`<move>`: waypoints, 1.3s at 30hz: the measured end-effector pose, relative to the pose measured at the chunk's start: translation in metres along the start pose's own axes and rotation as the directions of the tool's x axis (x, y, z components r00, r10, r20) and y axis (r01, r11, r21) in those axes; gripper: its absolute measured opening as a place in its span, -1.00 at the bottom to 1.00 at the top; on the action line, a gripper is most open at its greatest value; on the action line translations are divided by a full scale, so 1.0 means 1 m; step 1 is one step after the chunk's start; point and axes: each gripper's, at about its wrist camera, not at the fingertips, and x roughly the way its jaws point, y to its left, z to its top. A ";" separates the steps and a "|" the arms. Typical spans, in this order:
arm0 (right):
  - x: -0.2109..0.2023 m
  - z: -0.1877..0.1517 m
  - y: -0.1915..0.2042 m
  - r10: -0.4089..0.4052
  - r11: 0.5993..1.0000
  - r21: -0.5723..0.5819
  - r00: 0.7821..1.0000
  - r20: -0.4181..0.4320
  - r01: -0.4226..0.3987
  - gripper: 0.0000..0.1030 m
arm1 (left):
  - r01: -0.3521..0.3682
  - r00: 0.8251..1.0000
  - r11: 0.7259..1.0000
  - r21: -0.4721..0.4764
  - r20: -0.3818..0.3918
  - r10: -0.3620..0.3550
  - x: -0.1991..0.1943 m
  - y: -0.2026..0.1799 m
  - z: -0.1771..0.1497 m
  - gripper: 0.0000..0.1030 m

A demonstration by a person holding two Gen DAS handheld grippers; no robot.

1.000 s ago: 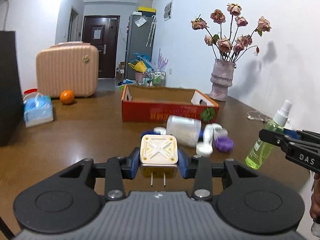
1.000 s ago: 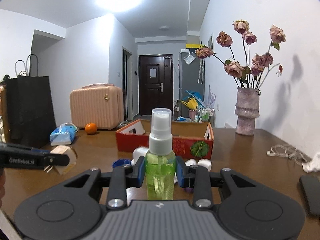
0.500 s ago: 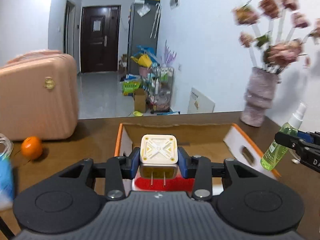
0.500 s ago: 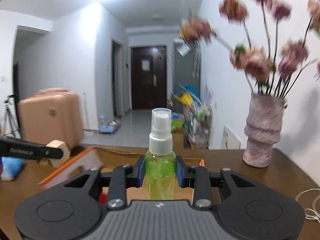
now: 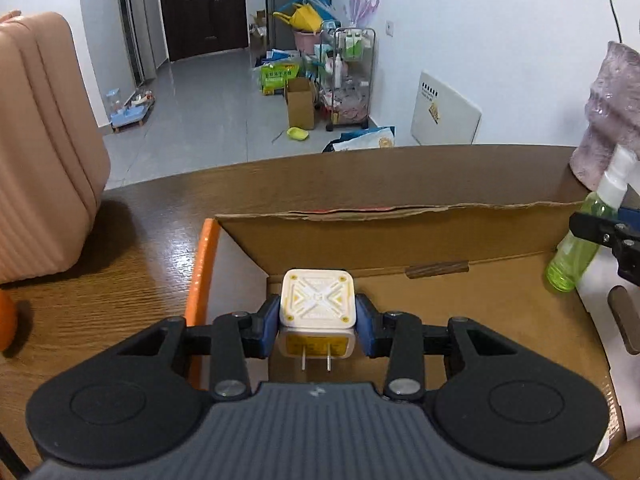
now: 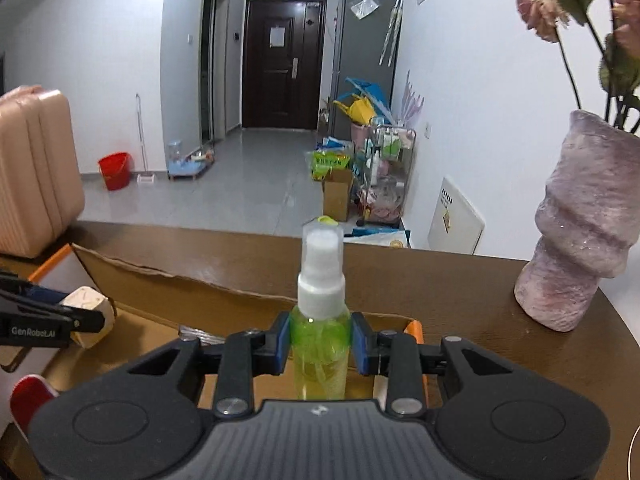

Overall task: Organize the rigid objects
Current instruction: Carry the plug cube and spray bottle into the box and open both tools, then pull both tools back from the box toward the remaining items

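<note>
My left gripper (image 5: 318,326) is shut on a cream square plug adapter (image 5: 318,300), prongs toward the camera, held over the left part of the open cardboard box (image 5: 400,232). My right gripper (image 6: 320,342) is shut on a green spray bottle (image 6: 320,344) with a white pump top, upright over the box's right end (image 6: 200,292). The bottle also shows at the right edge of the left wrist view (image 5: 576,252). The adapter shows at the left of the right wrist view (image 6: 86,314).
A pink ribbed suitcase (image 5: 44,140) stands on the brown wooden table (image 5: 120,280) left of the box. An orange (image 5: 6,324) lies at the far left edge. A mauve vase (image 6: 584,232) with dried roses stands right of the box.
Both grippers have moved forward and tilted down, from in front of the box to above its inside. Each keeps its object.
</note>
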 end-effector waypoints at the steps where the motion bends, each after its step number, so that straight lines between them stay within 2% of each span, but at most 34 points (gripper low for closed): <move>1: -0.001 0.000 0.001 -0.003 1.000 -0.007 1.000 -0.002 0.003 -0.41 | 0.000 1.000 1.000 -0.003 -0.009 0.000 0.003 0.001 0.000 -0.24; 5: -0.003 0.000 0.007 -0.035 0.999 -0.033 0.999 0.006 0.035 -0.40 | -0.008 1.000 1.000 0.020 0.008 0.008 0.002 -0.001 0.001 -0.16; 8: -0.006 0.002 0.006 -0.025 0.999 -0.027 1.000 0.011 0.026 -0.41 | -0.010 1.000 1.000 0.018 0.015 0.010 -0.003 -0.003 0.002 0.03; 12: -0.024 0.008 0.003 -0.026 1.000 -0.013 0.999 0.021 0.027 -0.38 | -0.007 0.999 1.000 0.018 0.033 0.006 -0.017 -0.003 0.002 0.11; 18: -0.096 0.020 0.000 -0.025 1.000 -0.009 0.997 0.075 0.025 -0.22 | -0.004 0.996 1.000 -0.008 0.092 0.005 -0.072 0.009 0.000 0.31; 23: -0.179 0.012 -0.003 -0.013 1.000 -0.006 0.992 0.124 0.013 -0.05 | 0.004 0.983 1.000 -0.022 0.186 0.000 -0.153 0.018 -0.020 0.53; 26: -0.230 -0.006 0.000 0.008 1.000 -0.018 0.988 0.157 -0.006 0.05 | 0.014 0.968 0.999 -0.029 0.251 -0.007 -0.206 0.021 -0.044 0.61; 31: -0.309 -0.057 0.008 0.045 0.999 -0.002 0.971 0.236 -0.046 0.21 | 0.024 0.935 0.999 -0.044 0.354 -0.007 -0.283 0.021 -0.104 0.71; 35: -0.366 -0.115 0.016 0.082 0.995 0.023 0.953 0.290 -0.093 0.32 | 0.008 0.895 0.999 -0.034 0.445 0.008 -0.337 0.014 -0.168 0.89; 39: -0.410 -0.174 0.030 0.117 0.991 0.025 0.934 0.337 -0.133 0.39 | -0.004 0.854 1.000 0.019 0.520 -0.007 -0.380 -0.001 -0.237 0.92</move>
